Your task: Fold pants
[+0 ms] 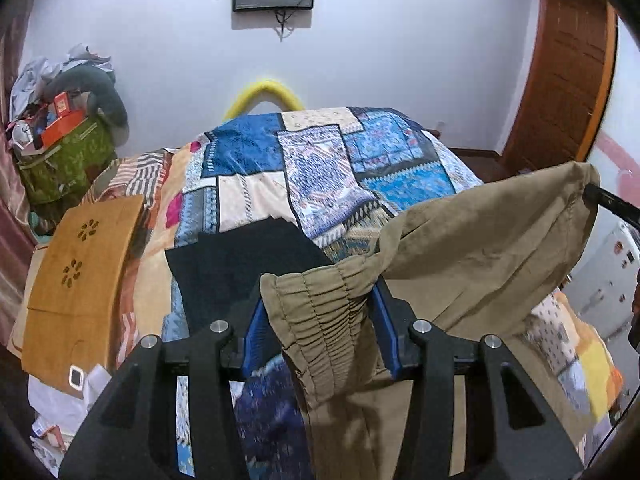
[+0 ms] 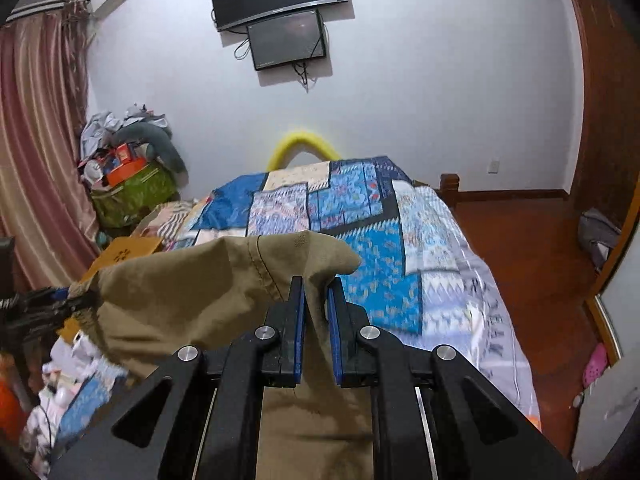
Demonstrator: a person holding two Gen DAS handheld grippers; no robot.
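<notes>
The khaki pants (image 1: 472, 248) hang in the air above the bed (image 1: 320, 168), stretched between the two grippers along the waistband. The left gripper (image 1: 320, 312) has its fingers (image 1: 386, 332) clamped on a thick bunch of the elasticated waistband, which fills the gap between the blue pads, so the jaws stand part way apart around the gathered cloth. The right gripper (image 2: 316, 312) pinches a thinner fold of the waist edge; its fingers (image 2: 297, 320) are drawn in nearly together on the fabric. In the left wrist view the right gripper's tip shows at about three o'clock, at the far end of the khaki span. The legs drop out of sight below both cameras, so how far they clear the bed cannot be told.

The step in hand looks like lifting and spreading the garment before laying it flat. To do it well, both hands should probably keep level with each other and hold the waistband taut, without pulling so hard that the thin right-hand pinch slips. The legs should hang free and untwisted before the lowering starts. A dark folded garment (image 1: 244, 264) already lies on the patchwork cover at about eleven o'clock from the left gripper, so the pants are best set down on the open quilt toward twelve or one o'clock, hems first, then the waistband drawn back to smooth the cloth.
</notes>
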